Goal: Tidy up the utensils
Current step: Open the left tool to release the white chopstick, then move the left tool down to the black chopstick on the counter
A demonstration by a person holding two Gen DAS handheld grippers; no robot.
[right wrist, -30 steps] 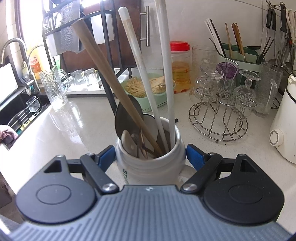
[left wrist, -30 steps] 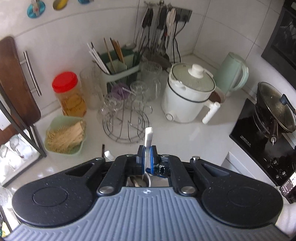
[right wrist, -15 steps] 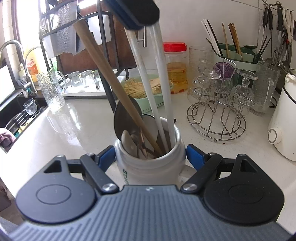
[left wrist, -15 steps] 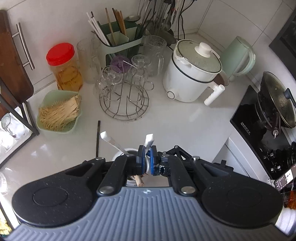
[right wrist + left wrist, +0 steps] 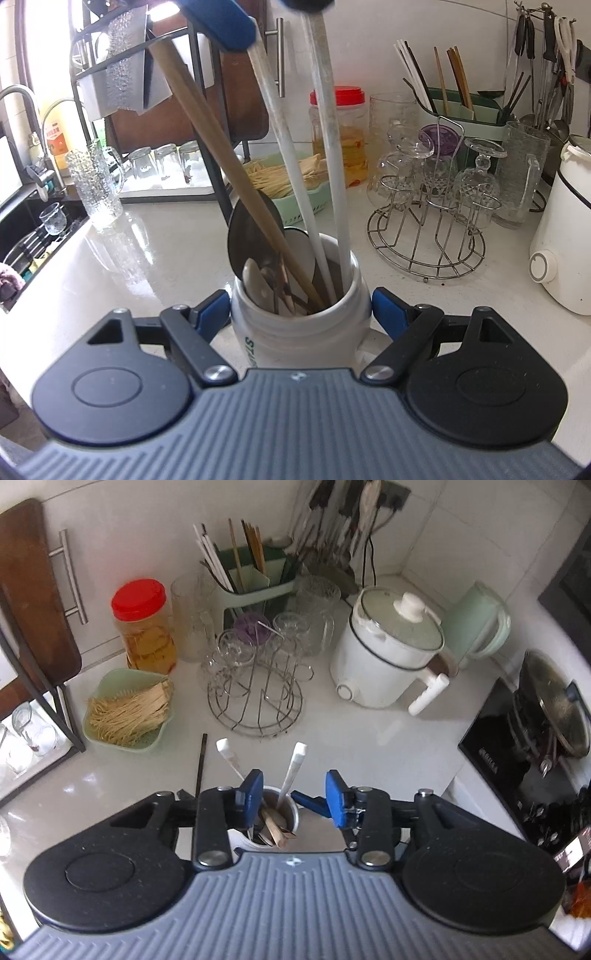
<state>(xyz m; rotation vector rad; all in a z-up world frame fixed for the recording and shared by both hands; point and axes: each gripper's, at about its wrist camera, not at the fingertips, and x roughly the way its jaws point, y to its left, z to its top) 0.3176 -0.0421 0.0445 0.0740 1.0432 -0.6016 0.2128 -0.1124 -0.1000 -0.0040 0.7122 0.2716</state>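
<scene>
While the right tongs (image 5: pixel 300 314) clench the white jar (image 5: pixel 299 325) on the table (image 5: pixel 369 746), the left tongs (image 5: pixel 294 794) are opening above it, 2 white handles (image 5: pixel 293 771) at 12 o'clock untouched between them.

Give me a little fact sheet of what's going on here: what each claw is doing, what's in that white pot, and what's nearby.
right gripper: shut on the white utensil jar, steadying it on the counter
left gripper: above the jar, jaws opening, pressing on nothing
jar contents: two white handles, a wooden handle, spoons
loose item: dark chopstick lying on the counter
nearby: wire glass rack, green tray of noodles, red-lidded jar, white cooker
</scene>
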